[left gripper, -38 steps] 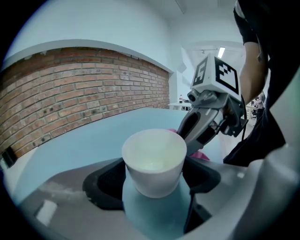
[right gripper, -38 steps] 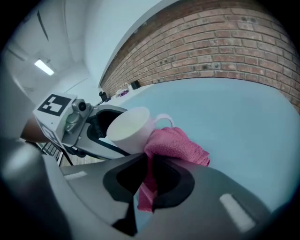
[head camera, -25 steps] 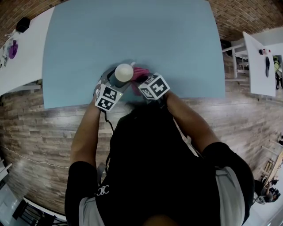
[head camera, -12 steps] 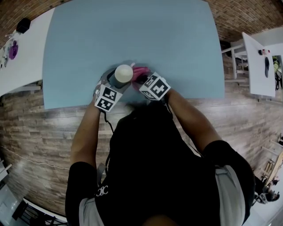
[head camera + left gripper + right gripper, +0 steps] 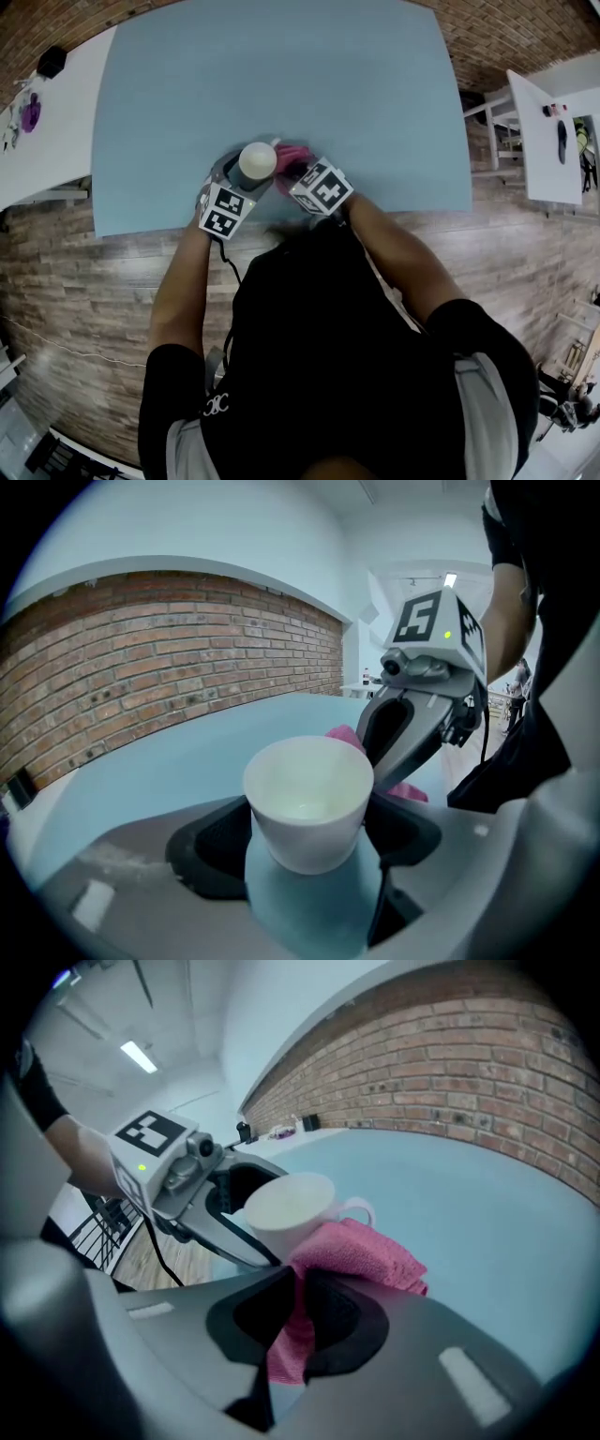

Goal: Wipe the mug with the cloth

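A pale blue table (image 5: 281, 75) stands on a wood-plank floor (image 5: 75, 281) near a brick wall (image 5: 169, 639).

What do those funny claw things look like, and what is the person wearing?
The left gripper and right gripper are smooth grey shells with black padded jaws. Each carries a white cube printed with black square patterns and a small green light. A thin black cable trails from the left one. The person wears a black short-sleeved shirt with pale grey shoulder panels.

Head view steeply overhead, gripper views close, sharing mug (image 5: 305, 803)
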### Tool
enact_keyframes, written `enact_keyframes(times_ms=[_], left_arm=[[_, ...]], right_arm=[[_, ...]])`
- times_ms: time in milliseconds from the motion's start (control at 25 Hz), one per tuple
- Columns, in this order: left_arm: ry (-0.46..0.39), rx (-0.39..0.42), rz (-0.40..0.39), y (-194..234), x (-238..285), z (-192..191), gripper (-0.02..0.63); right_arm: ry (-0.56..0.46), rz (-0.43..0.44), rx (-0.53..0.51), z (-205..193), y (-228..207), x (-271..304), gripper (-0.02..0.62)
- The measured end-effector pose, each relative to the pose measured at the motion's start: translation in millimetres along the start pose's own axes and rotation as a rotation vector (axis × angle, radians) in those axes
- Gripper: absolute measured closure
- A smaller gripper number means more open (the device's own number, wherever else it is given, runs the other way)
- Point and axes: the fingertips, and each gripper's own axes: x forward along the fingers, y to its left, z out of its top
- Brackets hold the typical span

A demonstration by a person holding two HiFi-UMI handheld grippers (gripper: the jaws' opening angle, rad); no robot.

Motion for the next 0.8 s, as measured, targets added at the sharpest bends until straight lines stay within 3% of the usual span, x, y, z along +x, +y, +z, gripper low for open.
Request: enact_keyframes(times_ms=[240,440,720,760,800], left_arm=[[-0.016,0.02,0.0,1.2,-0.1,7.3,0.202],[-0.052,-0.035,0.02,2.9,-1.3,8.4,0.2],[-0.116,-0.15,0.148,8.7,-33.6,-3.6,0.184],[-0.12,-0.183,0.183,12.4,-42.3,-8.4,0.217],[-0.127,-0.219,0.227,17.2,-52.8,-12.8,0.314]], right_arm=[[-0.219,0.009,-0.033,24.5,14.0,-36.6,0.549],[-0.252,-0.049,0.062,10.7,-6.8,-56.2,0.549],[-0.321,-0.122,0.212,-4.3,-40.8,-87.3,0.549],[-0.333,-0.128,0.222,-3.6,-42.7,-90.5,0.549],[-0.345,-0.133,0.227,-2.3,-43.8,-93.0,0.549]])
